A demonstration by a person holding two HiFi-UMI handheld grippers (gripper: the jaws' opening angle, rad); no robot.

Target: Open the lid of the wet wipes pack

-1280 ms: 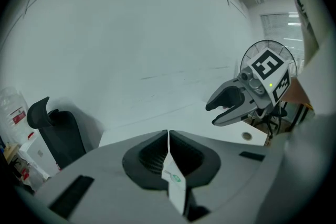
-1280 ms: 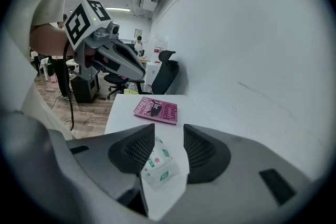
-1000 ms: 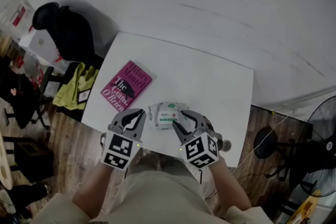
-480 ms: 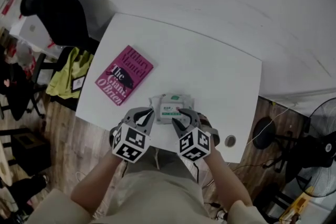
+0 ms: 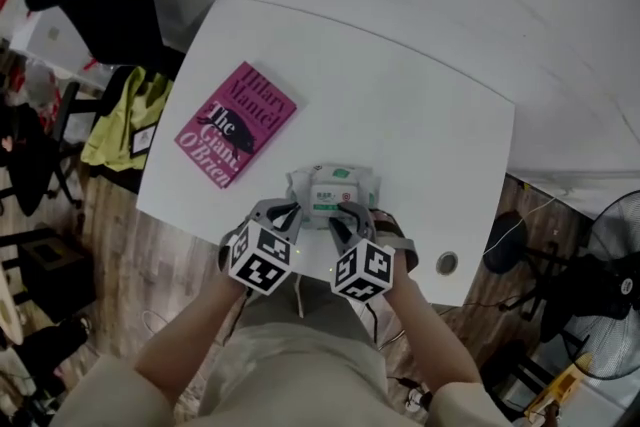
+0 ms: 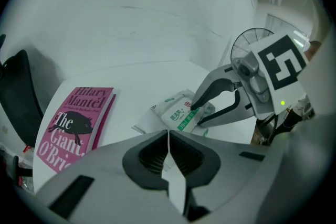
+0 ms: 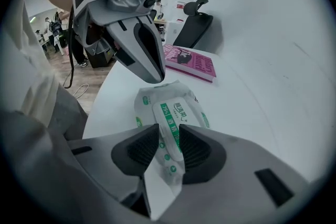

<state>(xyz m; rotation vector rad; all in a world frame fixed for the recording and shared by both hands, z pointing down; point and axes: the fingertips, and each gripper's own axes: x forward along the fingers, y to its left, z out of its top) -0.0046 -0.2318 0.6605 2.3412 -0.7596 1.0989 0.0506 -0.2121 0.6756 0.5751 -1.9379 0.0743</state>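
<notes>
The wet wipes pack [image 5: 332, 192], white with a green-printed lid label, lies flat near the front edge of the white table [image 5: 420, 135]. My right gripper [image 5: 345, 213] comes down over its near end. Its jaws have just been closing and stand open a little, with the pack's [image 7: 176, 107] lid end between the pads [image 7: 195, 147]. My left gripper [image 5: 283, 211] is shut with nothing in it [image 6: 168, 136]. Its tips [image 7: 152, 78] rest at the pack's left end. The left gripper view shows the right gripper [image 6: 198, 114] straddling the edge of the pack [image 6: 178, 113].
A pink book [image 5: 237, 123] lies on the table, left of the pack. A round cable hole [image 5: 447, 263] sits at the front right corner. Off the table stand a black chair [image 5: 100, 5], a yellow cloth [image 5: 125, 130] and a fan [image 5: 610, 255].
Both grippers have come down onto the pack. The left jaws have gone from open to shut, and the right jaws have narrowed around the pack's near end.
</notes>
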